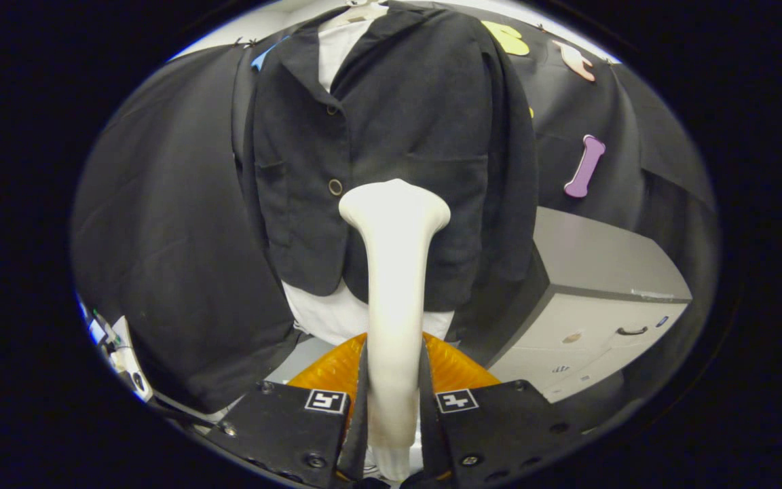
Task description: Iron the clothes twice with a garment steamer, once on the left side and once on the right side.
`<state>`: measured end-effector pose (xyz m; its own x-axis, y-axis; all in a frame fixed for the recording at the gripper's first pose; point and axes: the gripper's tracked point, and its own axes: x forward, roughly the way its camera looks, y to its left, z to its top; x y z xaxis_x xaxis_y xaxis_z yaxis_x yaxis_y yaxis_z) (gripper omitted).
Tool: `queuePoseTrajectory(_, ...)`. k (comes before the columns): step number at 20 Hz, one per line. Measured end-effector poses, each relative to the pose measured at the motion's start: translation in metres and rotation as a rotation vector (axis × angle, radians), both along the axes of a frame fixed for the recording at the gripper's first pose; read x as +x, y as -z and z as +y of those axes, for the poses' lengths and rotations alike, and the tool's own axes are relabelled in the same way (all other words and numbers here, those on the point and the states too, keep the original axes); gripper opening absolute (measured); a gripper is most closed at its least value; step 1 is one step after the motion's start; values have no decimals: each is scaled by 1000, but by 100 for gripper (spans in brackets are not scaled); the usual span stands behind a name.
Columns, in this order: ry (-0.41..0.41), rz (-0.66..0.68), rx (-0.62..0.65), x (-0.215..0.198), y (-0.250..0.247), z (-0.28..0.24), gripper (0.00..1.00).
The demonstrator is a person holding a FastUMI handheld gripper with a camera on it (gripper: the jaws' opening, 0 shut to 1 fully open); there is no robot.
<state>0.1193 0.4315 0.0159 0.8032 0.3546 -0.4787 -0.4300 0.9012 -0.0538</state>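
The gripper (394,407) is clamping the steamer (394,285) by its handle, both fingers (357,414) pressing on its sides. The steamer is standing upright between the fingers, its flared head lying against the front of the black jacket (391,122), just right of the lower button (334,187). The jacket is hanging over a white shirt (337,47). A grey cabinet (601,299) is standing to the right.
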Motion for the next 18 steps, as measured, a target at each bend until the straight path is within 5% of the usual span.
queuePoseTrajectory(7, 19, 33, 3, -3, 12, -9, 34)
queuePoseTrajectory(18, -39, -139, 70, -30, -100, 27, 35)
